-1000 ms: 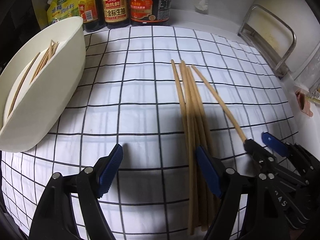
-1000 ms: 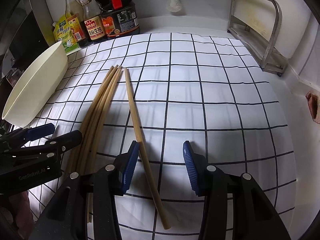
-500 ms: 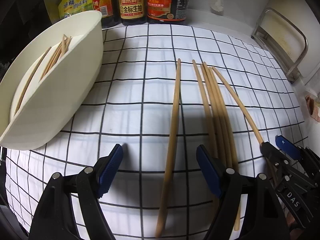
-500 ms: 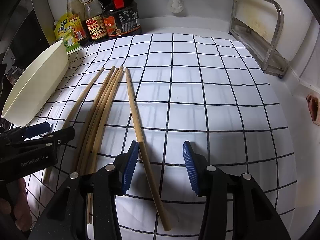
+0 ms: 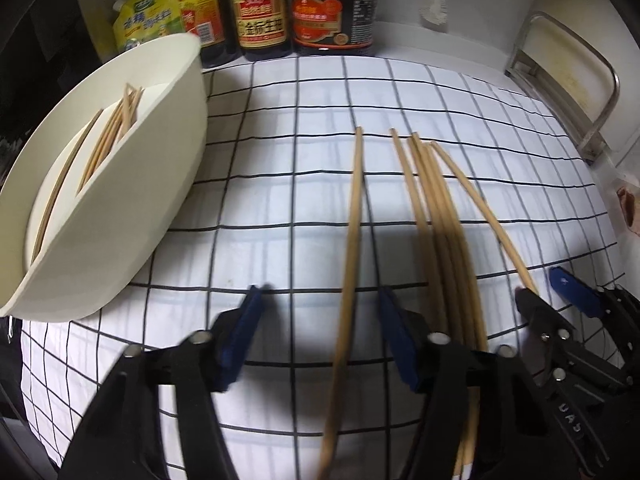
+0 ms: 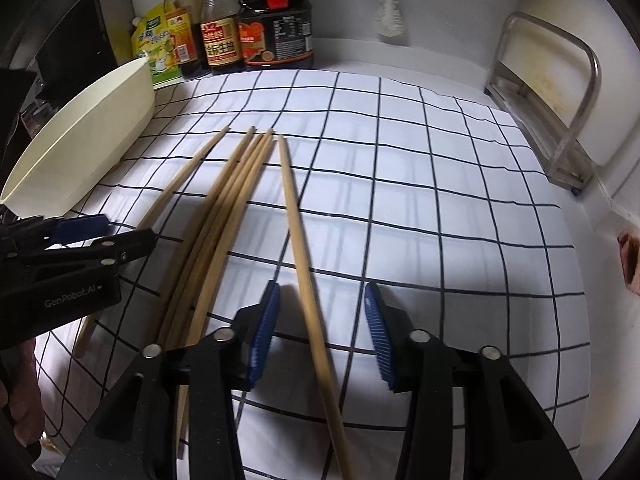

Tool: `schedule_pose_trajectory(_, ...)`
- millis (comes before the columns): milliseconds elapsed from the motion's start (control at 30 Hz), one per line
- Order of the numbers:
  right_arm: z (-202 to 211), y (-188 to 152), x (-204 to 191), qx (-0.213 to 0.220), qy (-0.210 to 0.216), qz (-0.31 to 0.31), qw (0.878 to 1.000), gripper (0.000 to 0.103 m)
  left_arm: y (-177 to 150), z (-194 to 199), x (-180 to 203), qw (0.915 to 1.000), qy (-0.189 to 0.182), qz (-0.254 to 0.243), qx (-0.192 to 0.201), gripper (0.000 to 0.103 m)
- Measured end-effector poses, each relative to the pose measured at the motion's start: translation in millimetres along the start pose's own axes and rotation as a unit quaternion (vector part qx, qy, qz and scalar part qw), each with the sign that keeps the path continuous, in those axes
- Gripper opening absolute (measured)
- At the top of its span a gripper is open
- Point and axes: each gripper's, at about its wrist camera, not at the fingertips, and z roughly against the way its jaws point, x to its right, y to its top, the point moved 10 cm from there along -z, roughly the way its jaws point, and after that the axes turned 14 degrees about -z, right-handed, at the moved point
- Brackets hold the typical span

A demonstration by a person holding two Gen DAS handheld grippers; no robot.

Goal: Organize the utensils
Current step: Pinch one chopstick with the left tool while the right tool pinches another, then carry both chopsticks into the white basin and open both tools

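Both tongs have just been closing, neither yet pinching. Left tongs (image 5: 316, 322) straddle one chopstick (image 5: 352, 240); right tongs (image 6: 320, 320) straddle another (image 6: 298, 240). Bowl (image 5: 132, 216) far left.

Light: bright on the checked cloth (image 5: 500, 168), dim corners
Shadows: soft, under both grippers
Blur: left gripper (image 5: 320, 336) smeared
Distortion: fisheye-bent edges

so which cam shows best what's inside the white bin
The left wrist view. It looks down into the white bin, showing chopsticks already lying inside against a divider. The right wrist view catches only the bin's outer wall and rim edge-on, so its contents are hidden there.
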Motion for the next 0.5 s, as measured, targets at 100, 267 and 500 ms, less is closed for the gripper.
schedule_pose_trajectory(100, 0.6, -0.8, -6.4, -0.001, 0.006, 0.012, 1.0, 0.017, 2.3, 2.3, 8.1, 0.9999, -0.002, -0.013, 0.003, 0.022)
schedule_pose_trajectory(267, 1.2, -1.8, -9.3, -0.007, 0.018, 0.012, 1.0, 0.006, 2.5, 2.6, 13.7, 0.9997, -0.015, -0.018, 0.002, 0.007)
schedule_pose_trajectory(500, 9.8, 2.3, -7.1, -0.011, 0.037, -0.026, 0.999, 0.006, 1.7, 8.1, 14.0, 0.9992, -0.038, -0.011, -0.003, 0.007)
